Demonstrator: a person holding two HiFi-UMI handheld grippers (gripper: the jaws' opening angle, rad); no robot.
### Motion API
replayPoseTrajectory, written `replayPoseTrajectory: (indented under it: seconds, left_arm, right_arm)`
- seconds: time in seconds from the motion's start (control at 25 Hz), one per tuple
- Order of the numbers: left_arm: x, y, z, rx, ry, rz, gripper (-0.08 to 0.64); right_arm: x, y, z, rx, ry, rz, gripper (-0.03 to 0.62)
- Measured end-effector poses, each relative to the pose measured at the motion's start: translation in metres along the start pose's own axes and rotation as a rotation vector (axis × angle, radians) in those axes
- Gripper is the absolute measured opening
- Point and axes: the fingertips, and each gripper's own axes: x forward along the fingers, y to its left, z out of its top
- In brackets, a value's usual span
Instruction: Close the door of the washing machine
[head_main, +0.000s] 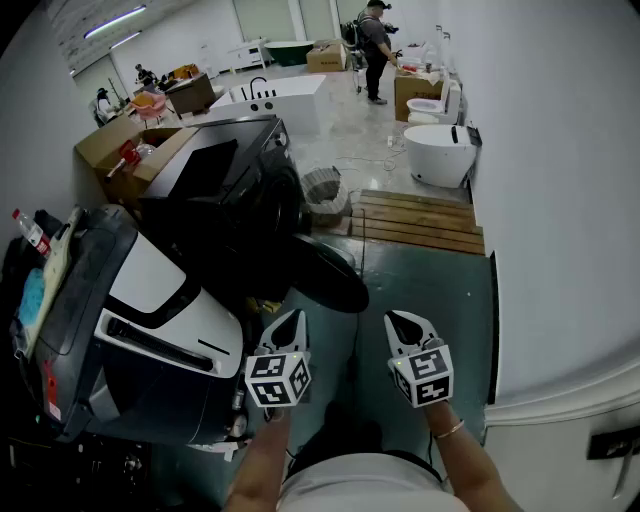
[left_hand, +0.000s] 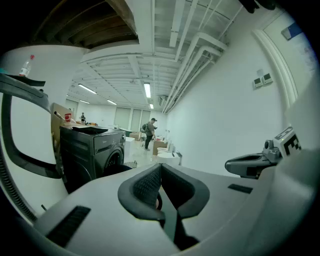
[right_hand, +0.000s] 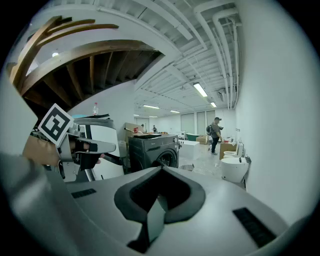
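Left tool and right tool, jaws together and empty, hover at 6 o'clock of the washing machine's open door, apparently readied to push it.

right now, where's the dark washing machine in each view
Head view: washing machine left of centre, its round door swung open.
Left gripper view: lower left.
Right gripper view: just left of centre.
Shared landmark: the standing person at the room's far end.
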Motion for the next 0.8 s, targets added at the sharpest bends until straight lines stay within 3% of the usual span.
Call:
replayPoseTrajectory:
  seconds: [0.44,0.68,0.8]
  left_arm:
    - [-0.017,-0.01,-0.004,0.032,-0.011,0.019,0.021]
    - [-0.019,-0.014,0.002,0.18,0.008,0.022,0.033]
    - [-0.013,-0.011,0.003,0.244,0.026,0.015,0.124]
  right_arm:
    - [-0.015,0.009,0.007,0.0,-0.036,0.023,0.006]
    - [-0.02,0.007,0.013,0.012,-0.052,0.033,0.007]
    - [-0.017,0.006,0.013,0.015,-0.054,0.049,0.007]
